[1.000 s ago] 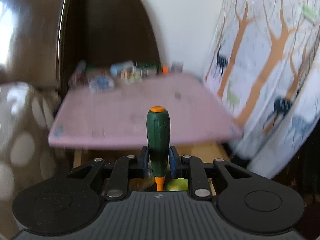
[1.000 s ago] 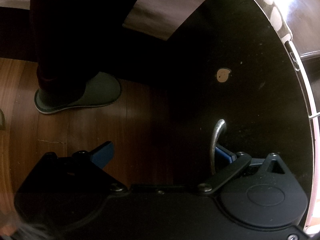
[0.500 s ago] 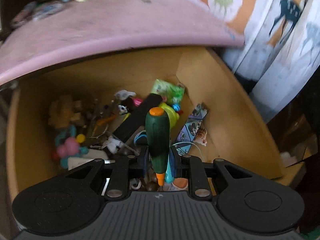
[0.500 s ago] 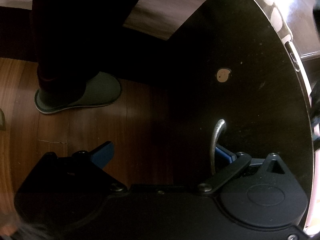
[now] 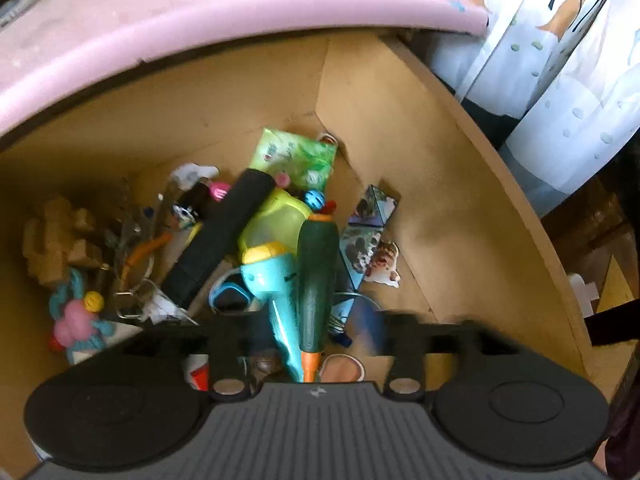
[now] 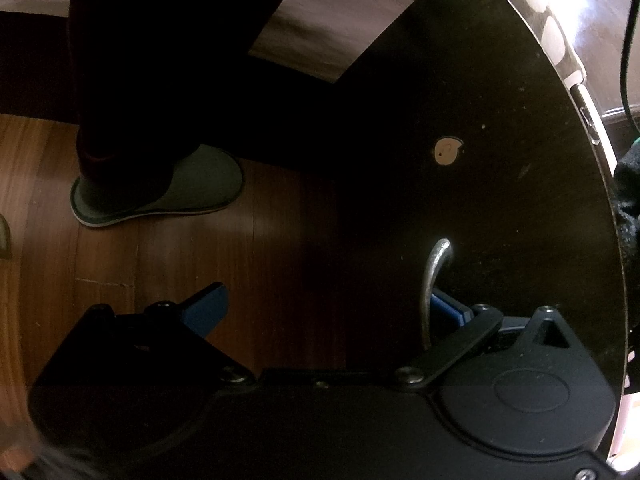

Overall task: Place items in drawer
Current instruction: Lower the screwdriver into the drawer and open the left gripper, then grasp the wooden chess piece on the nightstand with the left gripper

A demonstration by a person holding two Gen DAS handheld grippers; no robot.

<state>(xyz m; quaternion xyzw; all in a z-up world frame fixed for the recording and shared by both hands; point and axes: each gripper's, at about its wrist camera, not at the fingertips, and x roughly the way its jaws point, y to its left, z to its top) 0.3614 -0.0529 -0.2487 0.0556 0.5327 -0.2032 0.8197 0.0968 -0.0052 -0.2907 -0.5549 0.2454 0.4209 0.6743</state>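
In the left wrist view a green toy screwdriver (image 5: 318, 284) with orange ends hangs free between the fingers of my left gripper (image 5: 316, 332), which is open over the open wooden drawer (image 5: 460, 208); the fingers are blurred. The drawer holds several toys. In the right wrist view my right gripper (image 6: 324, 308) is open, with its right finger (image 6: 448, 308) hooked behind the metal handle (image 6: 434, 276) of the dark drawer front (image 6: 500, 184).
A pink tabletop (image 5: 200, 20) overhangs the drawer's back. A teal and yellow toy hairdryer (image 5: 272, 256), a black bar (image 5: 224, 240), a green packet (image 5: 296, 156) and picture cards (image 5: 368, 232) lie inside. A patterned curtain (image 5: 560, 60) hangs right. A slippered foot (image 6: 160, 188) stands on the wooden floor.
My left gripper has dropped closer over the drawer and its fingers have spread apart, letting go of the screwdriver. The right gripper has stayed on the handle.
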